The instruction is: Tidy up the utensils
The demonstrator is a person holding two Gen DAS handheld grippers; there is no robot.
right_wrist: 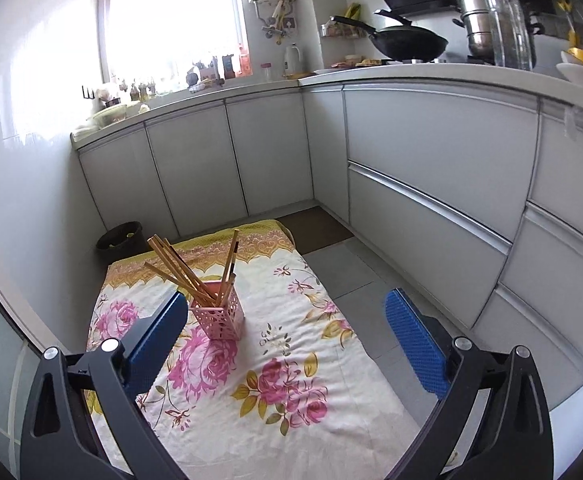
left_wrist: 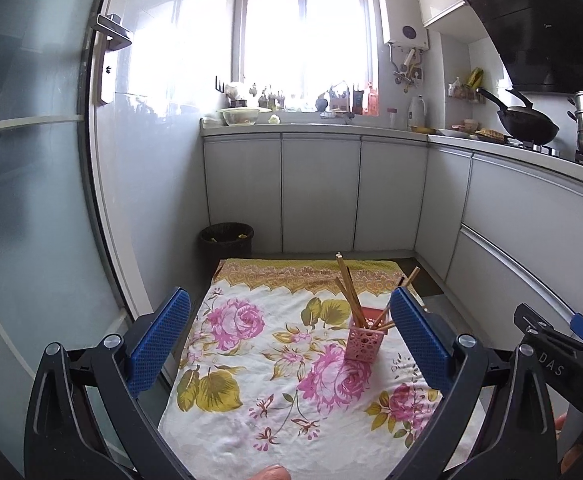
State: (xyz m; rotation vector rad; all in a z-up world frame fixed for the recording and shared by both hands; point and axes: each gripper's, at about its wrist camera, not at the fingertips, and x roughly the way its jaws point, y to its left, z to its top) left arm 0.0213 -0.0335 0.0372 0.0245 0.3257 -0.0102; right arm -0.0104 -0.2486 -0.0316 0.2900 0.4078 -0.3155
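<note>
Pink perforated holder (left_wrist: 361,338) upright on floral cloth (left_wrist: 251,400), chopsticks (left_wrist: 349,292) inside, both tongs apart, empty.

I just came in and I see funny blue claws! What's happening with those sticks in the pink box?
A person is holding two grabber tools, one in each hand, over a flowery cloth in the kitchen. The left gripper and the right gripper are both wide open and hold nothing. The chopsticks are standing in the pink holder, leaning different ways. No loose chopsticks show on the cloth, so the tidying looks about done.
</note>
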